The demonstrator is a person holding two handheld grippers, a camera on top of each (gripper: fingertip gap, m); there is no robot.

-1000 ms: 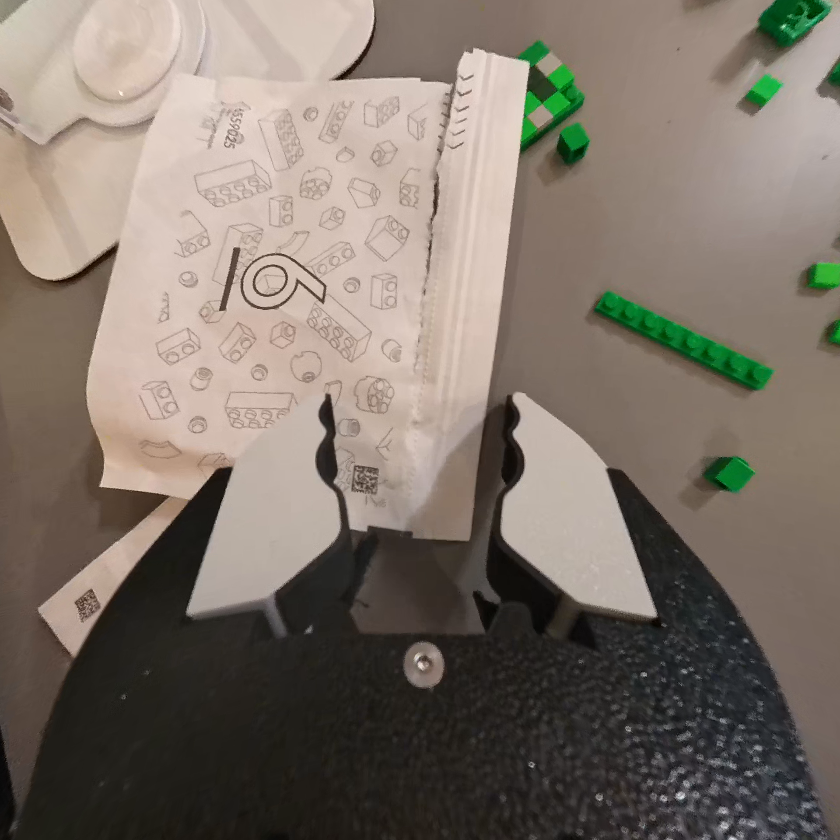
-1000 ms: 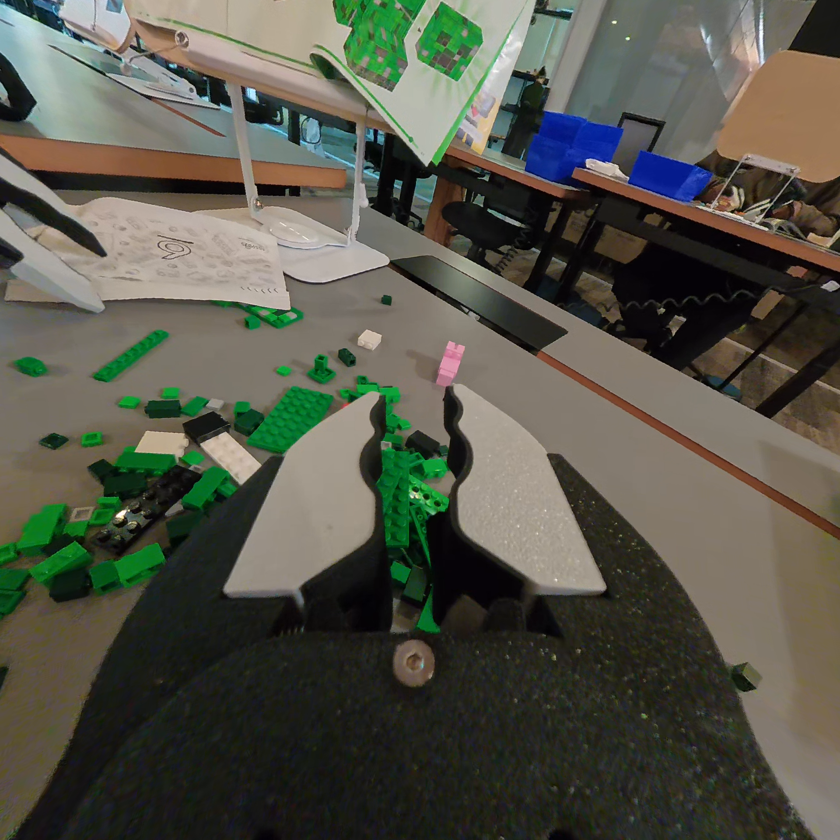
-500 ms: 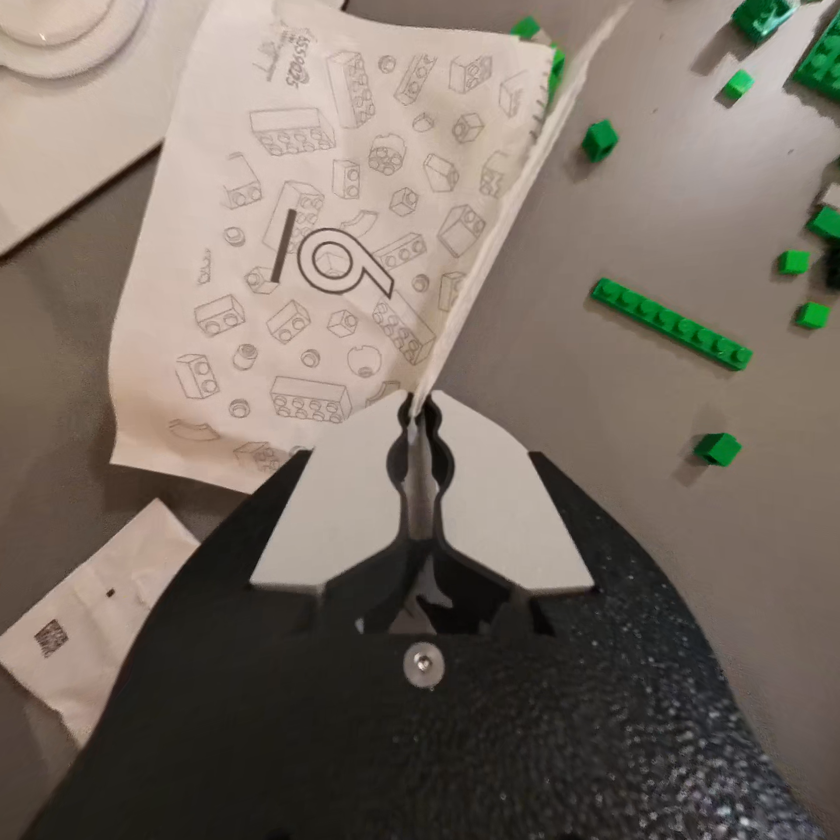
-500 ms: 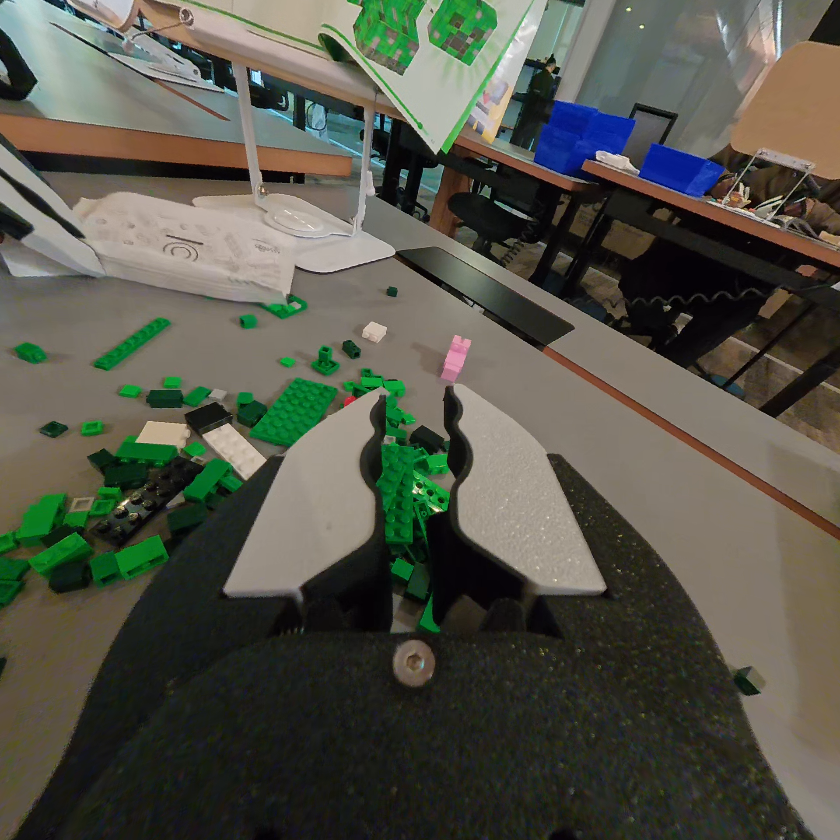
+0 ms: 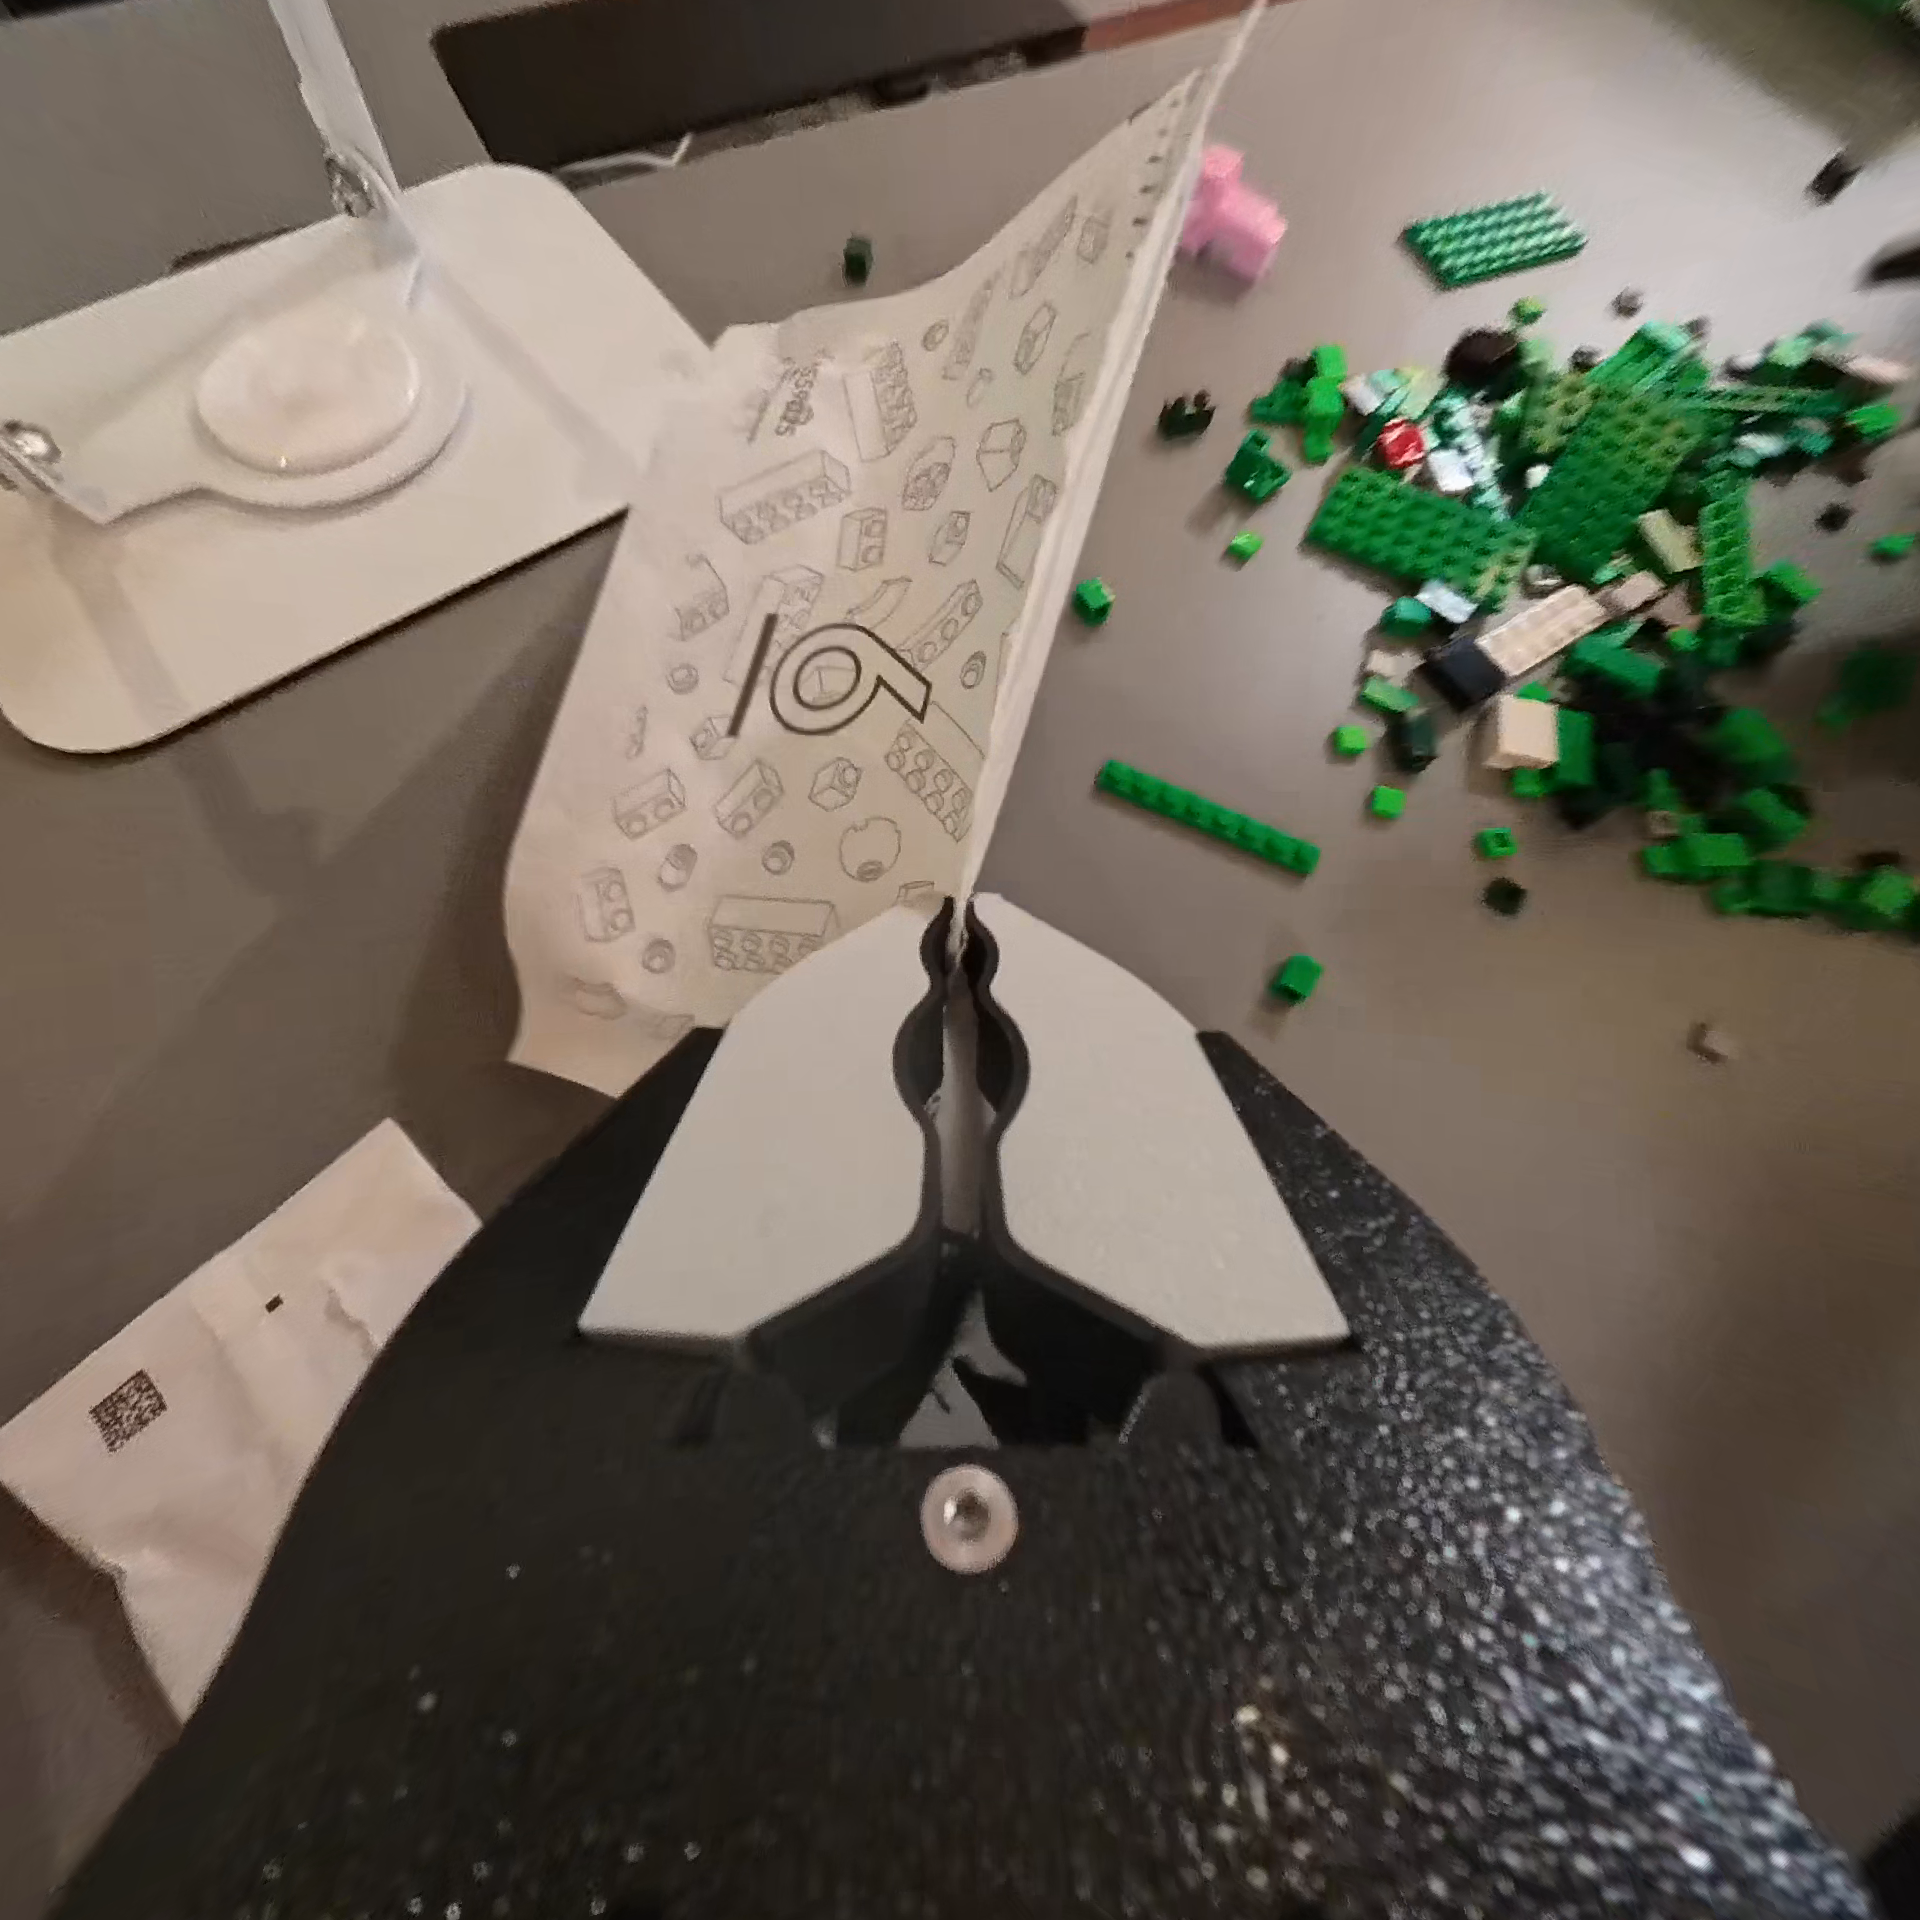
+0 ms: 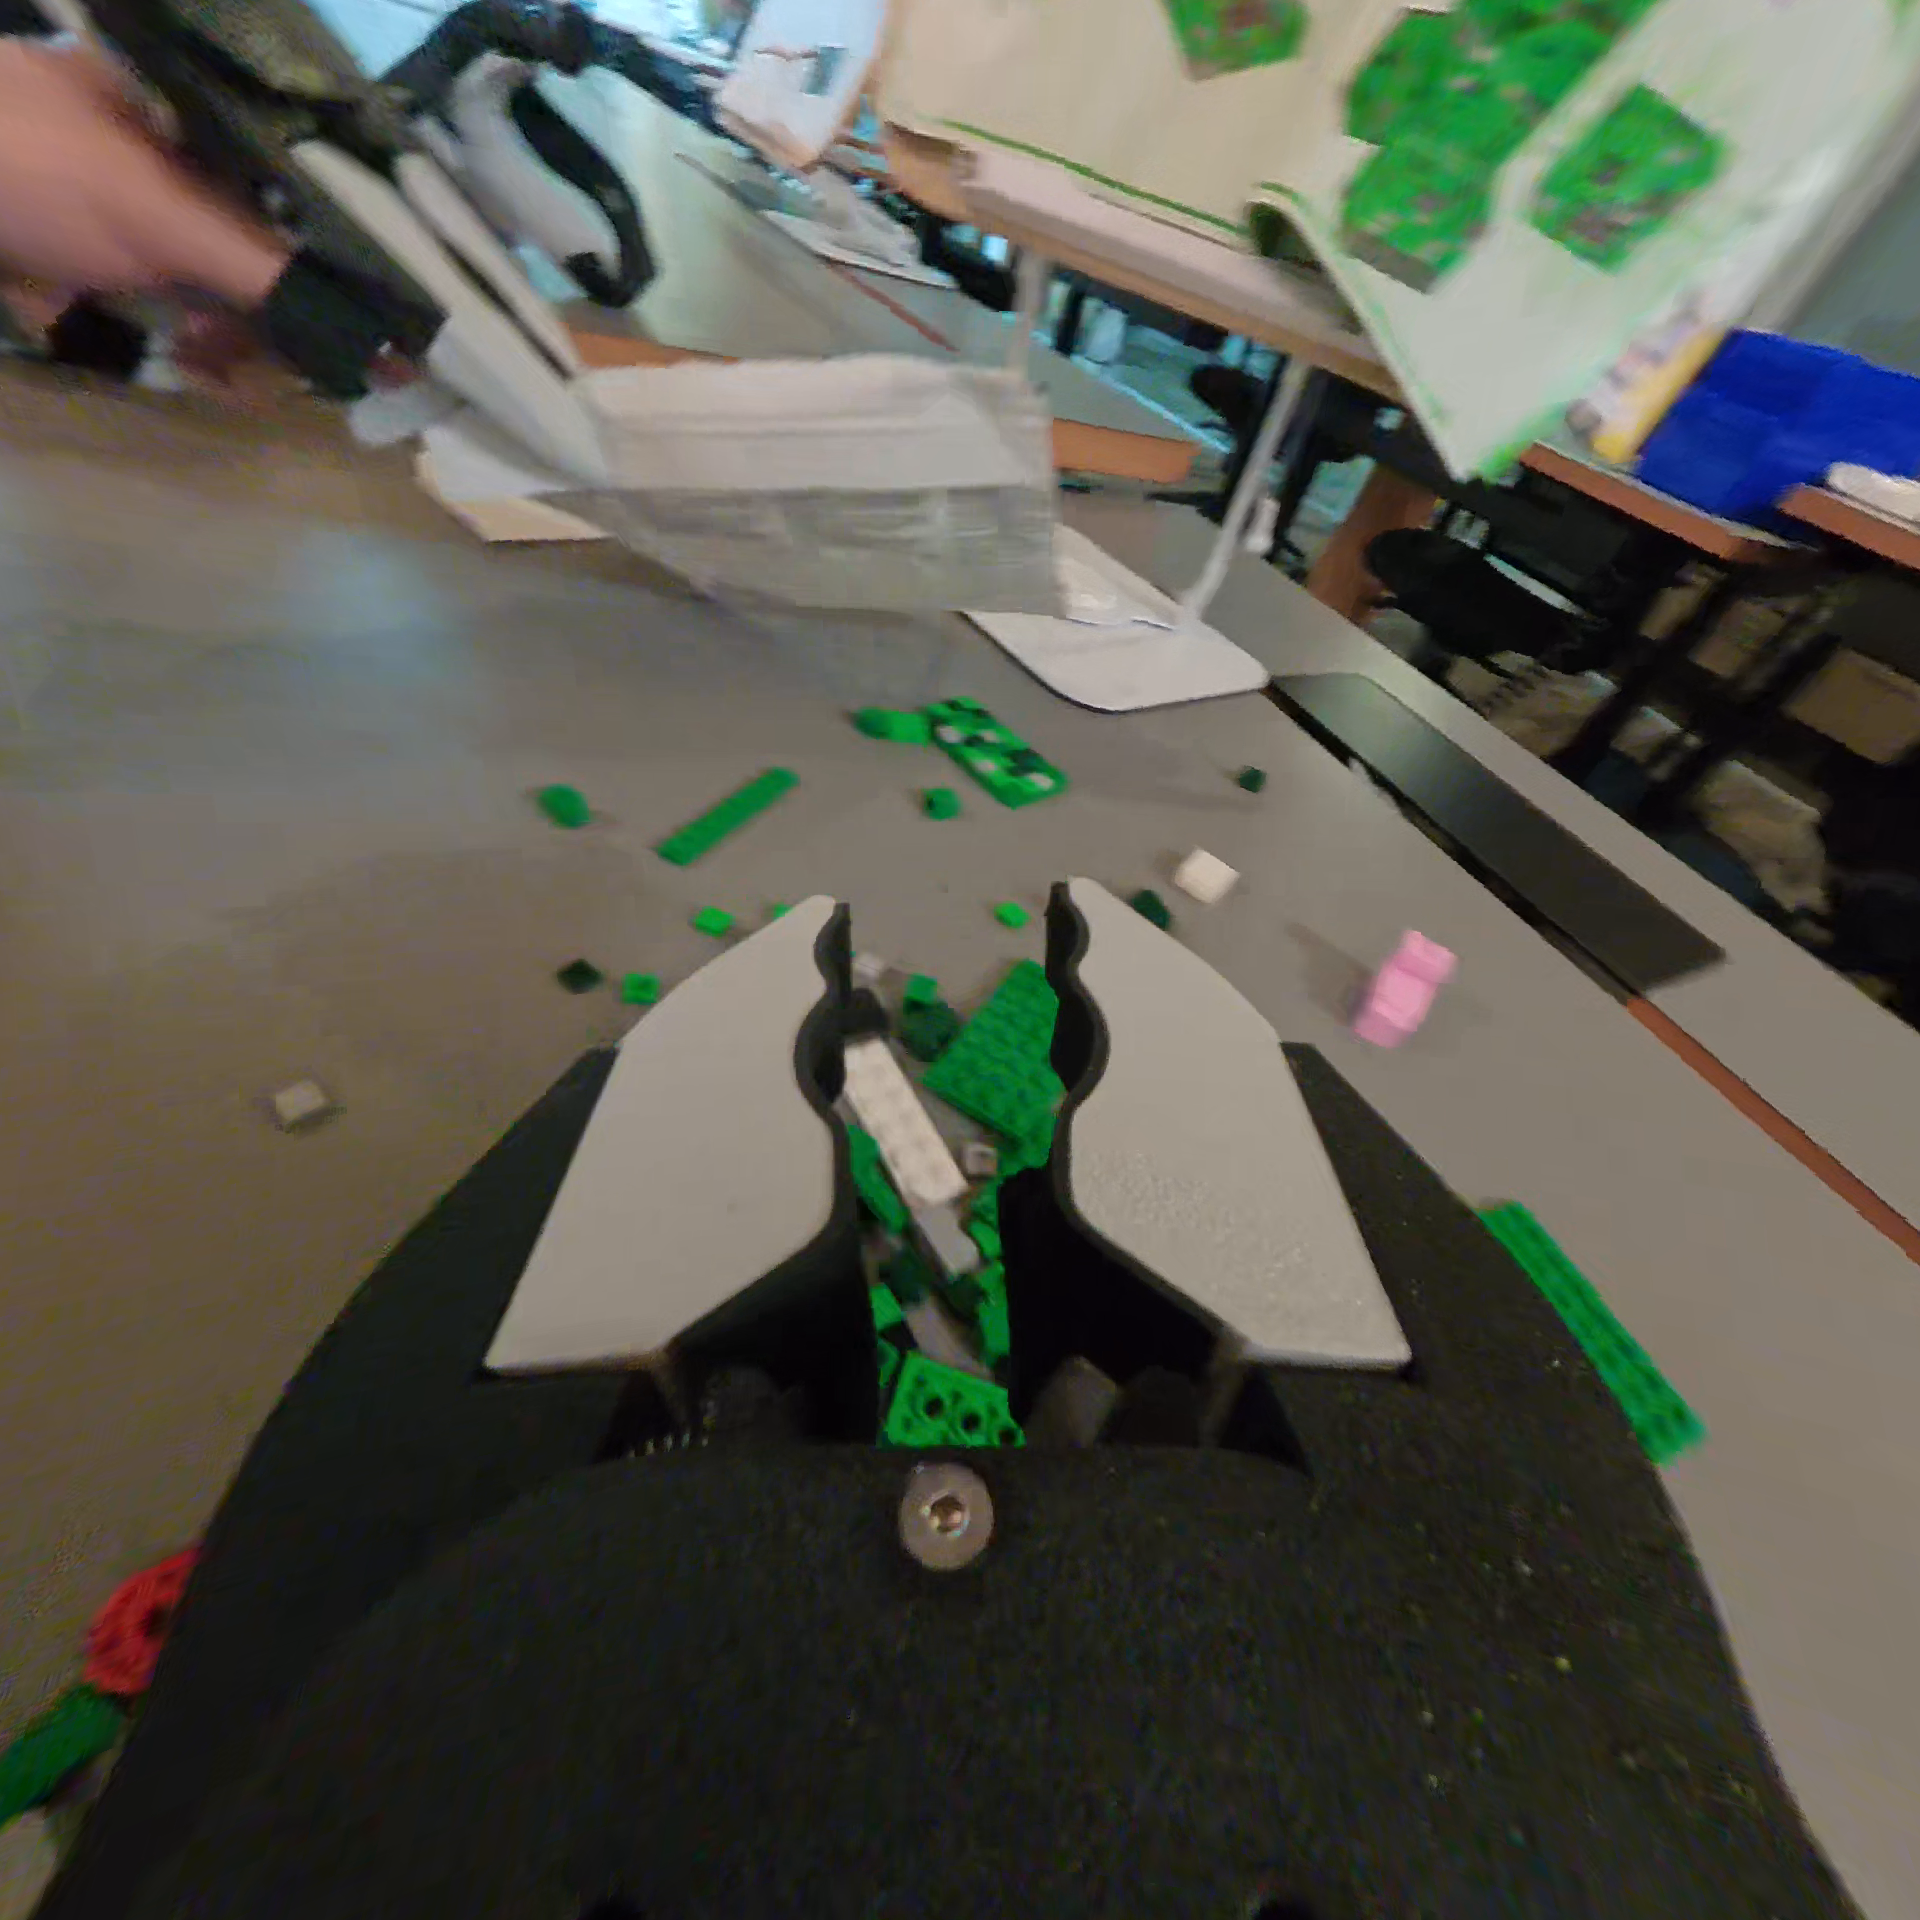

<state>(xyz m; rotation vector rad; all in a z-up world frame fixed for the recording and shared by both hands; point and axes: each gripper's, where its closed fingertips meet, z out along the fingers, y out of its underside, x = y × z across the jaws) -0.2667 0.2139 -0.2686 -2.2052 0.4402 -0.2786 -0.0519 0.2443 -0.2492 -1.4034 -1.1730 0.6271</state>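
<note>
The left gripper [image 5: 961,914], open around the paper bag [image 5: 831,665] a second ago, is now clamped on its edge and has lifted it off the table [image 5: 260,935]. The right gripper [image 6: 945,920] hangs open, empty, over the green bricks [image 6: 997,1049].

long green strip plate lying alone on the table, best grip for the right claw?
Take the long green plate across its narrow width near mid-length, coming from above. It lies flat, thin and apart from other pieces, so only its long edges offer purchase. The right claw is open.
</note>
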